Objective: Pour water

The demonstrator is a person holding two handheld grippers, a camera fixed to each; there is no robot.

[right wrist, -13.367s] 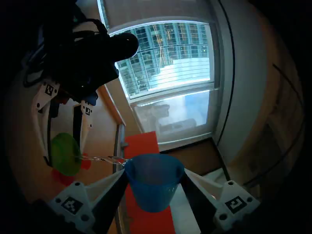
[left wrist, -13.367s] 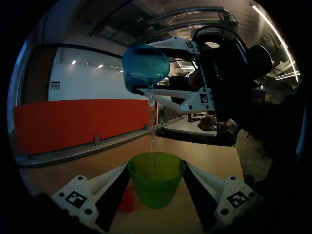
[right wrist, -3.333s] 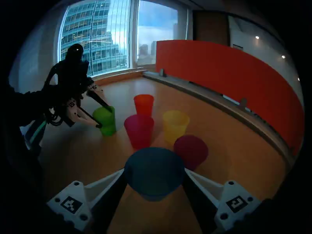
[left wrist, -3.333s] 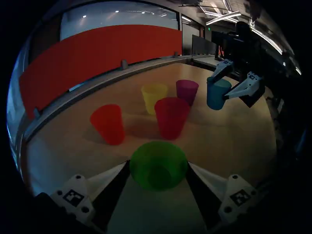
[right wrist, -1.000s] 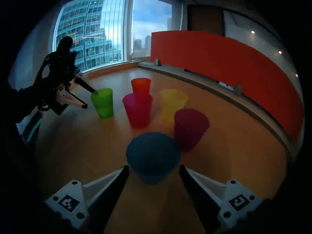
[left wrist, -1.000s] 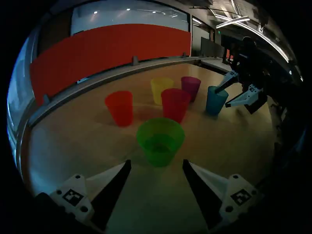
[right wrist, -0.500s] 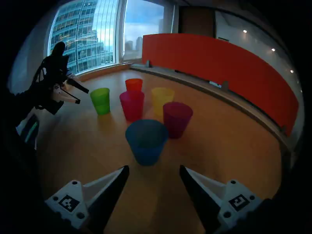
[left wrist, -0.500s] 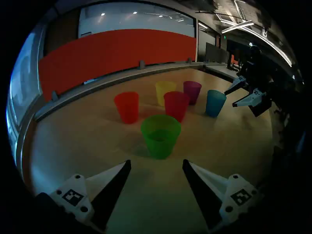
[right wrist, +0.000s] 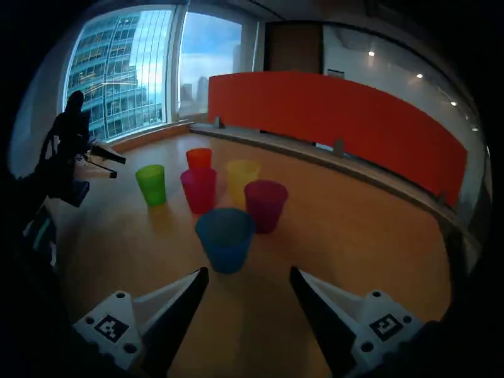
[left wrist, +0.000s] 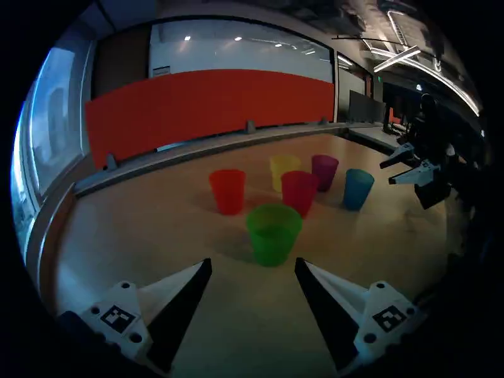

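Left gripper (left wrist: 252,263): fingers spread, empty, near green cup (left wrist: 273,233)
Right gripper (right wrist: 247,272): fingers spread, empty
Blue cup (right wrist: 225,239): upright, well apart from green cup

The dark red cup (left wrist: 299,192) stands in front of the yellow cup (left wrist: 284,169) in the left gripper view and hides its lower part. Far off there, the right gripper (left wrist: 385,174) is small, and what holds it is lost in the dark. In the right gripper view the bottom of the orange cup (right wrist: 199,157) is covered, and it is too dim to tell if the green cup (left wrist: 273,233) or the blue cup (right wrist: 224,240) has water.
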